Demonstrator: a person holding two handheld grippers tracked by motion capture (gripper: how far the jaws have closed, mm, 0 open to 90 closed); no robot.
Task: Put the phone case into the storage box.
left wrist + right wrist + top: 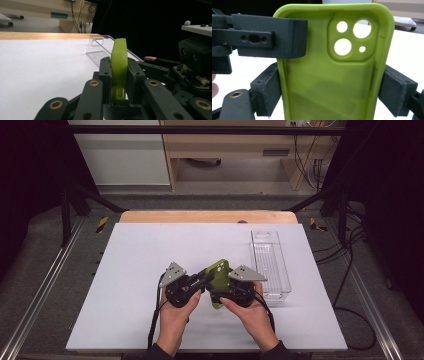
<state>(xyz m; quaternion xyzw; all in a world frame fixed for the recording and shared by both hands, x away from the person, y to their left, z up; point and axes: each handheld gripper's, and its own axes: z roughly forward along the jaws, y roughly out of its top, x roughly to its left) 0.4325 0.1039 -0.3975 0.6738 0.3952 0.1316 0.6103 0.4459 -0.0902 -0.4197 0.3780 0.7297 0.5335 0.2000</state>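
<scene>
Between my two grippers, above the desk point(140, 270), sits the lime-green phone case point(218, 276). My right gripper point(329, 92) clasps its long edges; my left gripper point(119, 75) pinches one edge across its thickness. Its long axis runs straight away from my right gripper, camera cutouts at the far end, hollow interior facing that gripper's camera. Soft, matte, unmarked.

No legible text, label, brand, number or sign on anything in these views
</scene>
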